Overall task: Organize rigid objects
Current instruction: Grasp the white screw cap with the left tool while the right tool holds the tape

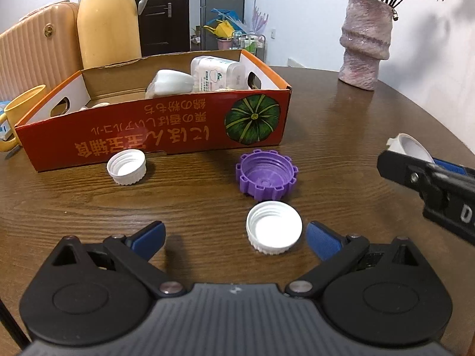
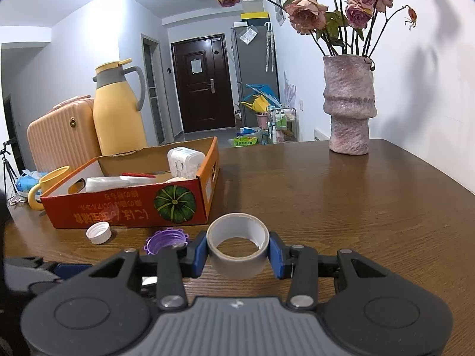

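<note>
Bright ceiling light is blowing out the upper left of the right wrist view, glare is sheening the dark wooden table [image 2: 341, 195], and fisheye distortion is bending blurred, vignetted edges.

The left gripper [image 1: 236, 237] sits low over the table with its blue-padded fingers [image 1: 150, 235] spread wide and nothing between them. The right gripper [image 2: 237, 250] is out to its right, level, both blue pads [image 2: 199, 252] pressed against the sides of a tape roll [image 2: 237, 244] standing on edge.
</note>
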Demonstrator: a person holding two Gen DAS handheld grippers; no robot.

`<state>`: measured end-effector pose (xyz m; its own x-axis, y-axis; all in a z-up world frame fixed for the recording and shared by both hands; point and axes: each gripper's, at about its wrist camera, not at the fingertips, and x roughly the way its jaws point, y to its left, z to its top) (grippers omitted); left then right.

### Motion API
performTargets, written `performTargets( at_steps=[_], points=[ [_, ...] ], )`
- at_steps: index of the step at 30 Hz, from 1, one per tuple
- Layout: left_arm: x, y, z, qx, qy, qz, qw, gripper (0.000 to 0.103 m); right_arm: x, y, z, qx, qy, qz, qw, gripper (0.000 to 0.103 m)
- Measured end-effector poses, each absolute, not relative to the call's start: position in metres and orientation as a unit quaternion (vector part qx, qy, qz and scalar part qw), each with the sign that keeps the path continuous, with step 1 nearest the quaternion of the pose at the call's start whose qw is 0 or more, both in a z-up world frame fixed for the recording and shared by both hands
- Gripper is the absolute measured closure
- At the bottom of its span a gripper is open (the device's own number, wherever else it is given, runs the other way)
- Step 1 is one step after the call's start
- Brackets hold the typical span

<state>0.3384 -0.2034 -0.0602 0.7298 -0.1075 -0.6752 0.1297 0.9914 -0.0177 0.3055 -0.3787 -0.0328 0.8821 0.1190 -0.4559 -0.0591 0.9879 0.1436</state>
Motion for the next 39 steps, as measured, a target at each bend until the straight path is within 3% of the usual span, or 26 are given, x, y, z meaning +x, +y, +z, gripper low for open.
performTargets(
  at_steps=[3, 6, 9, 11, 12, 39],
  points=[
    [0.344, -0.209, -0.063, 0.022, 0.364, -0.057, 0.929, 0.001, 0.305, -0.378, -0.034, 0.061, 0.238, 0.047, 0.968, 0.062],
    [0.348, -0.212, -0.065, 0.026, 0.368, -0.059, 0.928, 0.012, 0.304, -0.378, -0.033, 0.063, 0.236, 0.047, 0.969, 0.062],
    [0.348, -0.215, -0.065, 0.032, 0.362, -0.064, 0.93, 0.03, 0.304, -0.377, -0.033, 0.062, 0.237, 0.048, 0.968, 0.062],
    [0.346, -0.216, -0.063, 0.037, 0.356, -0.074, 0.931, 0.057, 0.304, -0.376, -0.035, 0.059, 0.239, 0.049, 0.968, 0.062],
    [0.344, -0.216, -0.062, 0.038, 0.353, -0.081, 0.931, 0.062, 0.304, -0.376, -0.035, 0.057, 0.239, 0.049, 0.968, 0.062],
    [0.296, -0.156, -0.023, 0.027, 0.281, -0.091, 0.955, 0.063, 0.294, -0.339, -0.026, 0.058, 0.201, 0.066, 0.976, 0.062]
  ],
)
